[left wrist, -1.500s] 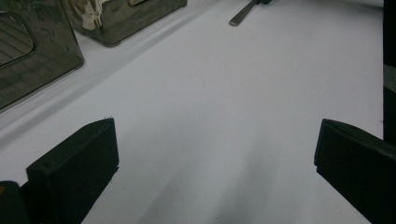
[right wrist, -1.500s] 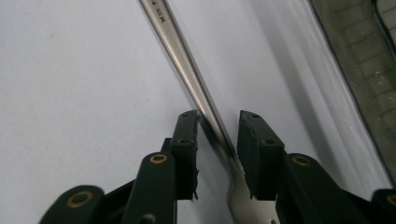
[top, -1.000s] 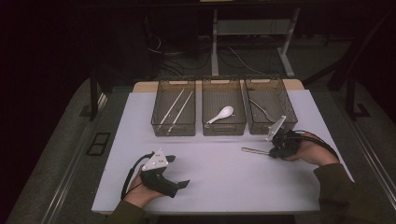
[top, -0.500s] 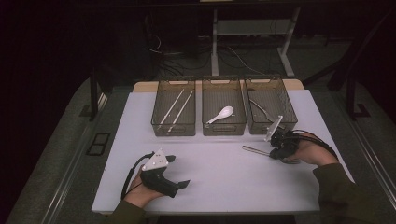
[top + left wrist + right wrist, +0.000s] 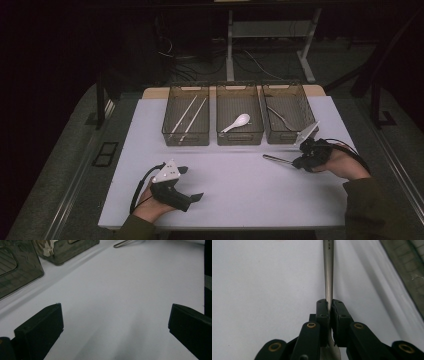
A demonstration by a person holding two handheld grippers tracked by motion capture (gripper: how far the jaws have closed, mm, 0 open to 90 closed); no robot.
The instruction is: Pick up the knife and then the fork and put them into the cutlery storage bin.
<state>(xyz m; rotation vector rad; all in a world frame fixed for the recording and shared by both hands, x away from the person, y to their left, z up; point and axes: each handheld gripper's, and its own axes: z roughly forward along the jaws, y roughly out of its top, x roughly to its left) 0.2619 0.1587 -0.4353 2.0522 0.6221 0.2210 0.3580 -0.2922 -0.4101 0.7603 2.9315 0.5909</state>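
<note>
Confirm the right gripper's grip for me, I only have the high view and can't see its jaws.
Observer: In the right gripper view the right gripper is shut on a metal utensil, pads pressed on both sides of its flat handle.
Operator: Which end sticks out?
Observer: The narrow handle end points away from the jaws; there is faint stamped lettering near its far end.
Operator: And the left jaws?
Observer: The left gripper view shows the left gripper wide open over the bare white tabletop, nothing between its jaws.
</note>
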